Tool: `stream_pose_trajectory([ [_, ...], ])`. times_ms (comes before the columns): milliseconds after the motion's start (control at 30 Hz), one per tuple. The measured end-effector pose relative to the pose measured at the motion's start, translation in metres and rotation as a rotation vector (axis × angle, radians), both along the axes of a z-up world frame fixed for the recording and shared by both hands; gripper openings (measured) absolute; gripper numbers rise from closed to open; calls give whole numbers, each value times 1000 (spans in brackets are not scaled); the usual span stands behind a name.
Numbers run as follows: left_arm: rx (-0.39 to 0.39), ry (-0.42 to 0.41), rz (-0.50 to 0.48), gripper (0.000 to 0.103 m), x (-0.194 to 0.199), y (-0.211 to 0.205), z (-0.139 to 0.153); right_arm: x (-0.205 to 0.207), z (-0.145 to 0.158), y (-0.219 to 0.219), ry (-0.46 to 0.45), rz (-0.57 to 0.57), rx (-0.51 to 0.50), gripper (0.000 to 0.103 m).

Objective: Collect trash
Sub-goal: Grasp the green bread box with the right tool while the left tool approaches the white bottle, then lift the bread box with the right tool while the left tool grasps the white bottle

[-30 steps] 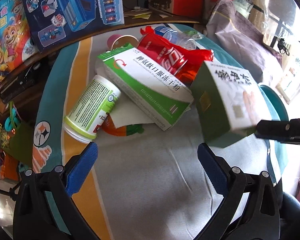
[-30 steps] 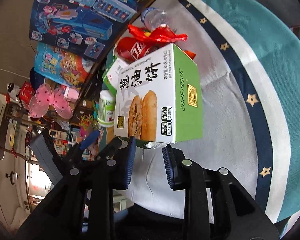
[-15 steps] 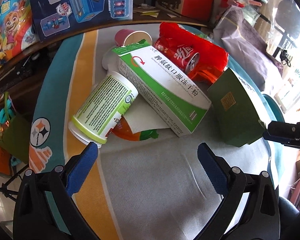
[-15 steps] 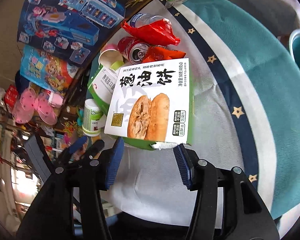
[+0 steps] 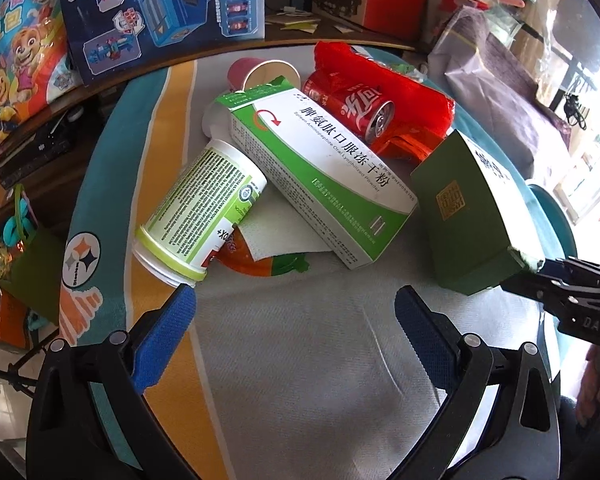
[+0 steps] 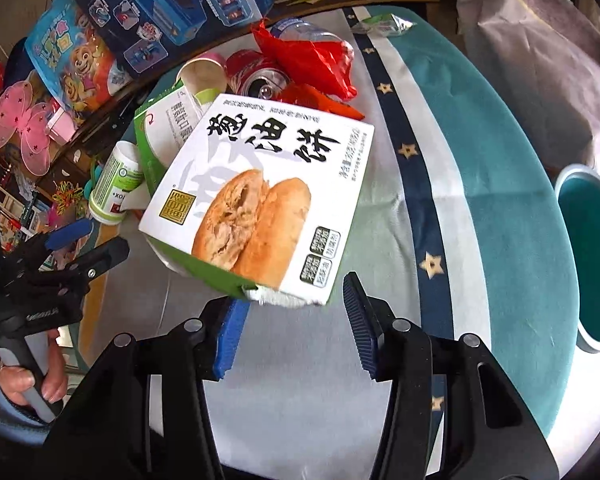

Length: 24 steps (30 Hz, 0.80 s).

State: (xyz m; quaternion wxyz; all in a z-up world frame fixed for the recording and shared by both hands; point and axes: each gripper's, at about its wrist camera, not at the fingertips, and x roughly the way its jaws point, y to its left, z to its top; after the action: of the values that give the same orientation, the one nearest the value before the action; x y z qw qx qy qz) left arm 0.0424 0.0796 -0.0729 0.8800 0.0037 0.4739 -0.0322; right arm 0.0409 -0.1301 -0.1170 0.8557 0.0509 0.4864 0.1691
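On the cluttered cloth surface (image 5: 300, 360), the pastry box (image 6: 260, 200) leans loose between the right gripper (image 6: 296, 320)'s just-parted fingers; it could topple. The left gripper (image 5: 296, 312) gapes empty.

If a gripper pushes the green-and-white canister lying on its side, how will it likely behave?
The canister is round and on its side, so it will probably roll. It rests partly on a tissue, which may slide along. It looks like light plastic, likely empty.
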Motion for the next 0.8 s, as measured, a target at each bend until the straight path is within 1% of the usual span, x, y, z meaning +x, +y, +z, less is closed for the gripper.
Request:
stream_pose_trajectory([
  [67, -3, -1, 16, 100, 0, 6, 3, 8, -1, 4, -43, -3, -15, 47],
  [133, -10, -2, 34, 100, 1, 14, 5, 16, -2, 6, -58, -9, -14, 41],
  [167, -11, -5, 43, 100, 2, 17, 7, 20, -2, 6, -55, -15, -17, 20],
  [200, -10, -7, 50, 100, 3, 21, 9, 23, -2, 6, -46, -24, -32, 11],
  [233, -11, -9, 58, 100, 5, 26, 11, 23, 0, 4, -45, -35, -32, 5],
  [300, -10, -21, 69, 100, 8, 38, 15, 23, 6, -2, -53, -55, -30, 4],
  [367, 8, -39, 72, 100, 12, 50, 17, 21, 14, -7, -56, -70, -32, 4],
  [467, 42, -38, 54, 99, 24, 64, 16, 20, 21, -13, -35, -71, -32, 4],
  [567, 44, -8, 1, 99, 38, 71, 10, 22, 24, -14, -4, -72, -37, 4],
  [667, 63, 5, -63, 99, 47, 70, 3, 21, 28, -13, 0, -76, -40, 4],
  [733, 58, 14, -97, 86, 50, 68, -3, 22, 30, -13, 6, -79, -32, 4],
  [767, 49, 30, -111, 73, 51, 67, -6, 23, 30, -12, 9, -82, -31, 4],
  [800, 46, 39, -116, 65, 52, 66, -8, 23, 30, -12, 10, -86, -32, 4],
])
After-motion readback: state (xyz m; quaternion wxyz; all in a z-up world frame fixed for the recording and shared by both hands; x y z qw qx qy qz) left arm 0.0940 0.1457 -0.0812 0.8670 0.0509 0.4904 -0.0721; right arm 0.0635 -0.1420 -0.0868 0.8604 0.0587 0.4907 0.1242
